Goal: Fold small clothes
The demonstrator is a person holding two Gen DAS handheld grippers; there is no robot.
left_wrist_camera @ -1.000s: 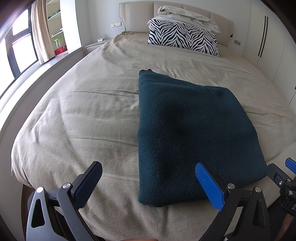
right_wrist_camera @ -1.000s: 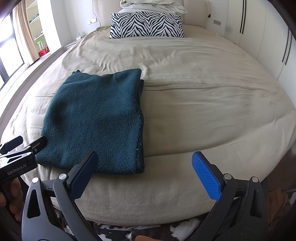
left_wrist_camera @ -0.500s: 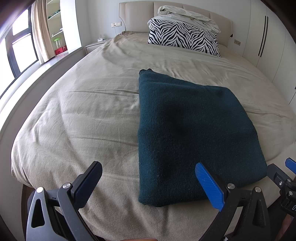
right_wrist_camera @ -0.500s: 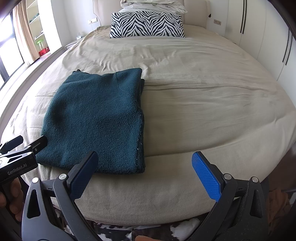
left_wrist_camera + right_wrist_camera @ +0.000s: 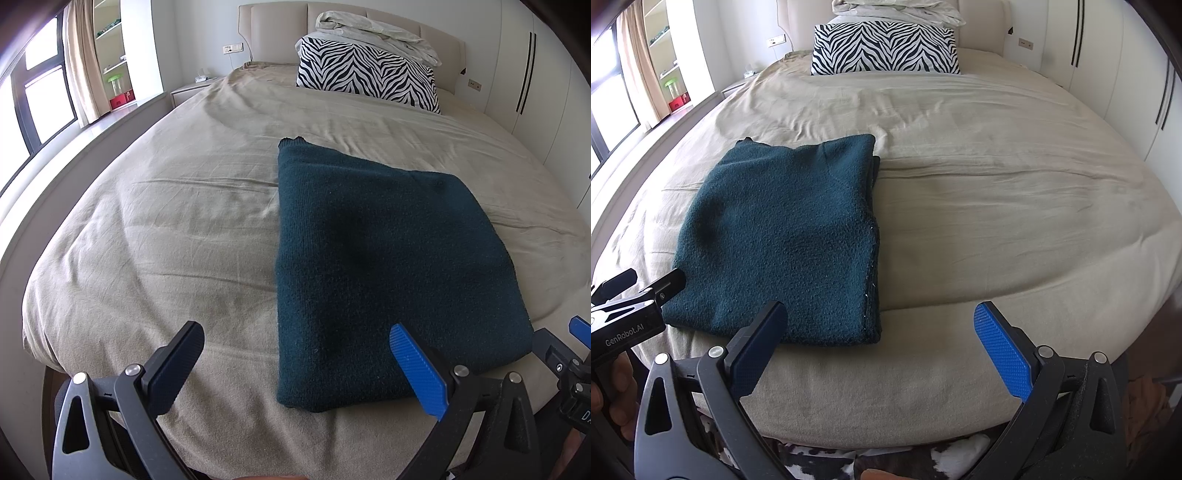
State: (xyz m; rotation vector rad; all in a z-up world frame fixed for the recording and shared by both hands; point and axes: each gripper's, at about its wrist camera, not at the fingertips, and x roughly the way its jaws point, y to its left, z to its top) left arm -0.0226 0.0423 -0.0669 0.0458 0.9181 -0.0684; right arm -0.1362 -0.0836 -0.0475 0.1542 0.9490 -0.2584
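Note:
A dark teal knitted garment [image 5: 384,266] lies folded into a flat rectangle near the front edge of the bed; it also shows in the right wrist view [image 5: 783,240]. My left gripper [image 5: 295,365] is open and empty, held just before the garment's near left corner. My right gripper [image 5: 882,347] is open and empty, held off the bed's front edge by the garment's near right corner. Each gripper shows at the edge of the other's view.
The bed [image 5: 166,229] has a beige wrinkled cover. A zebra-striped pillow [image 5: 365,74] and a rumpled blanket [image 5: 373,33] lie at the headboard. A window and shelf stand to the left, white wardrobes [image 5: 1126,74] to the right.

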